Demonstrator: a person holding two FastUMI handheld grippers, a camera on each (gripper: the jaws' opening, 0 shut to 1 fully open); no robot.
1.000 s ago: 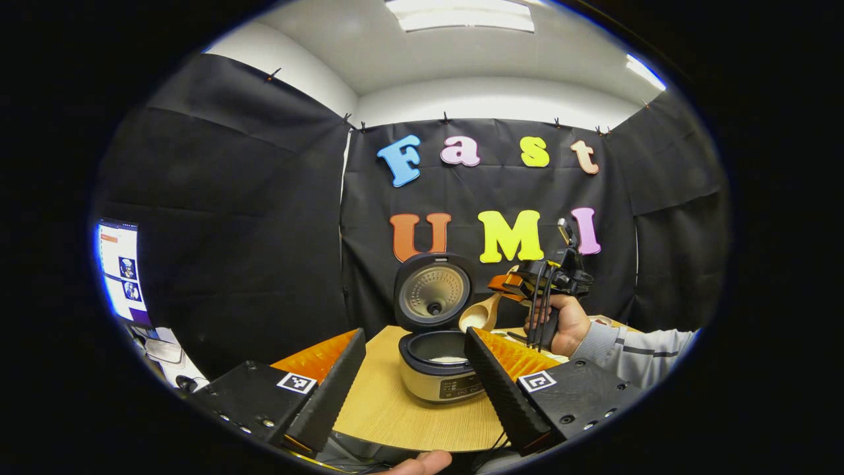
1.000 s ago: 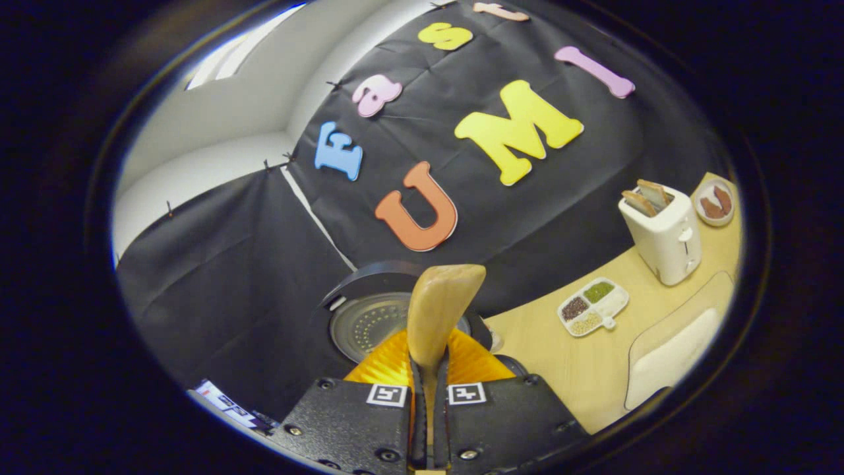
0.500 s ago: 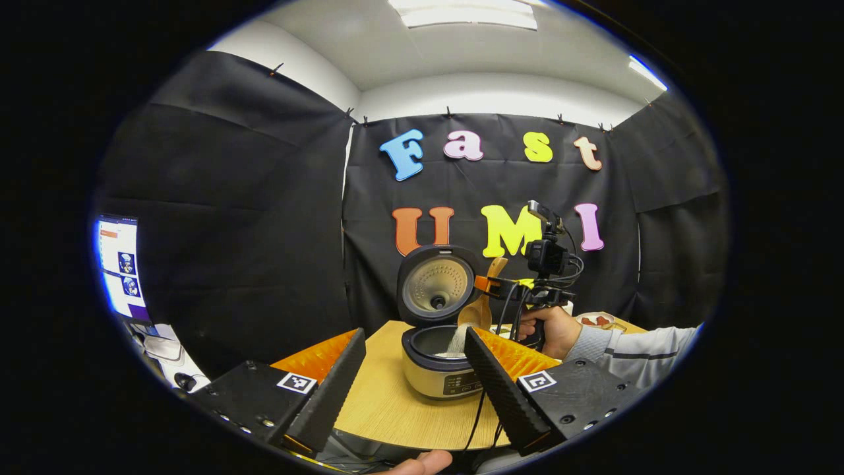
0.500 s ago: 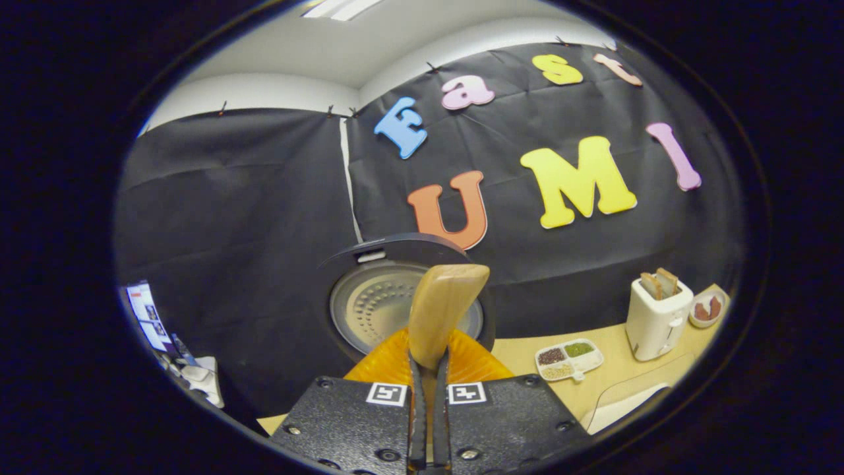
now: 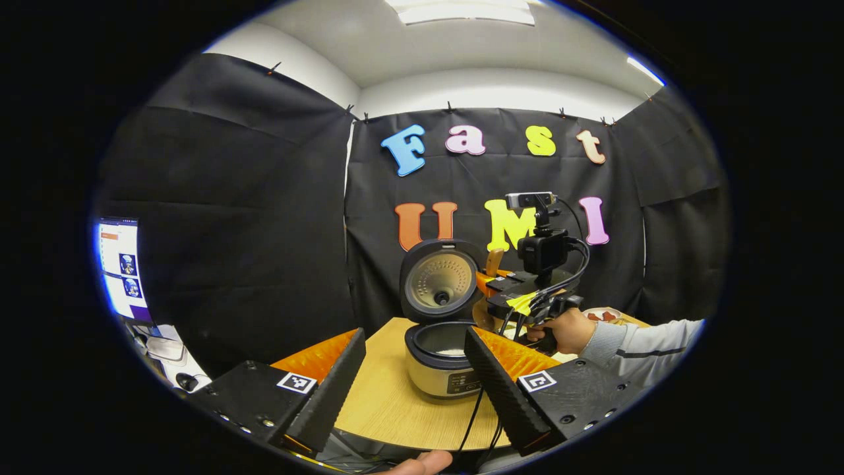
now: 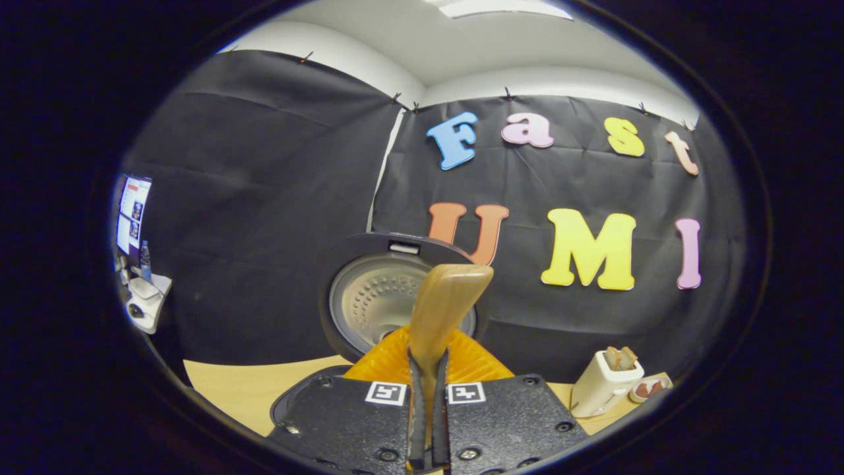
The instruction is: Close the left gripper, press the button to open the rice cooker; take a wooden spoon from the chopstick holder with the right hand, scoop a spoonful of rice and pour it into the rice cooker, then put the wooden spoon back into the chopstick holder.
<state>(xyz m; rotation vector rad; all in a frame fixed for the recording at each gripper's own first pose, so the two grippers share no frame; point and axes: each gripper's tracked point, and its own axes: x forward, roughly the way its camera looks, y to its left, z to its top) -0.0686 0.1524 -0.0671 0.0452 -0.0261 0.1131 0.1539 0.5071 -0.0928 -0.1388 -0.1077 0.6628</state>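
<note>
The wooden spoon (image 6: 443, 310) sits clamped between your right gripper's (image 6: 427, 422) two fingers in the right gripper view, its handle rising up and forward out of the narrow gap, both fingers pressing on it; the bowl end is cut off below the picture's edge there, so you cannot see whether any rice is left in it. In the left gripper view the right gripper (image 5: 511, 300) is farther off, held in your hand (image 5: 568, 331) just to the right of the rice cooker (image 5: 440, 359), and only a short piece of the wooden spoon (image 5: 493, 262) pokes up above it, beside the raised lid (image 5: 440, 288); the rest of the spoon is hidden behind the gripper body and its cables. The cooker stands open on the round table (image 5: 395, 412), with a pale layer that looks like rice low in the pot, though it is too small to be sure. Your left gripper (image 5: 414, 373) hangs well short of the cooker with its fingers spread wide and nothing between them; the cooker shows in the gap. In the right gripper view a toaster (image 6: 603, 382) stands at the lower right, its base cut off.
</note>
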